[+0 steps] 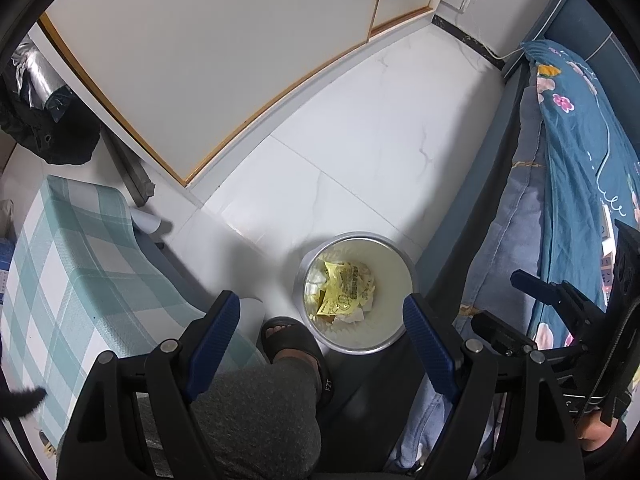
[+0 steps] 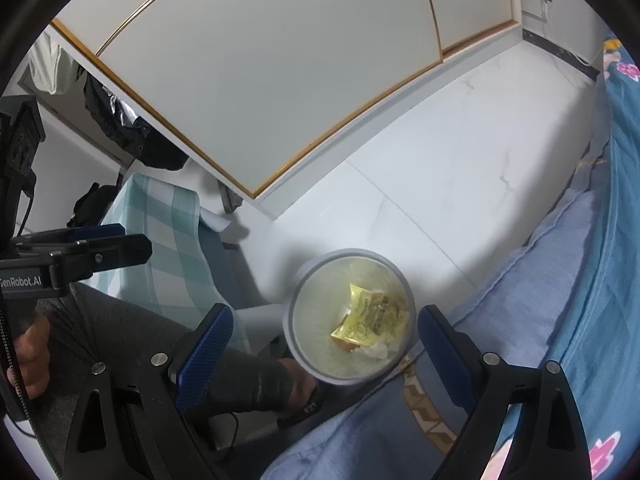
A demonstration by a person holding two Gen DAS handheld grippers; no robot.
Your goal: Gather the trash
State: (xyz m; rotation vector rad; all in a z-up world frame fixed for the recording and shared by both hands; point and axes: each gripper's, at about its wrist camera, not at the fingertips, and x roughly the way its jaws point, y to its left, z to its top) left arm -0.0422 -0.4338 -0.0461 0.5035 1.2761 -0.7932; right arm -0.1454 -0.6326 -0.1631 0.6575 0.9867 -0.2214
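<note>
White marble floor (image 1: 360, 128) fills most of both views, bounded by pale cupboard doors with thin gold edging, well beyond the bin. A bed with a blue flowered quilt (image 1: 580, 152) runs along the bin's right side, and a green checked cloth (image 1: 80, 264) lies to the bin's left. The bin (image 1: 394, 336) itself, a round grey one with a clear liner, stands on the floor just beside the bed edge, with a sandalled foot (image 1: 292, 340) close against its near-left rim. Inside it lie a yellow wrapper (image 1: 340, 288) and some crumpled white paper (the trash looks already dropped in).

Judging from this, the step in hand is finishing a drop or going for more litter; doing it well means keeping each tool centred over the bin mouth before letting go, and lifting clear without snagging the liner.

Above the bin, the left hand-held gripper (image 1: 320, 336) points steeply down, its blue pads spread wide with nothing between them. Alongside, the right hand-held gripper (image 2: 324, 344) tilts down less steeply, likewise wide open and empty.
</note>
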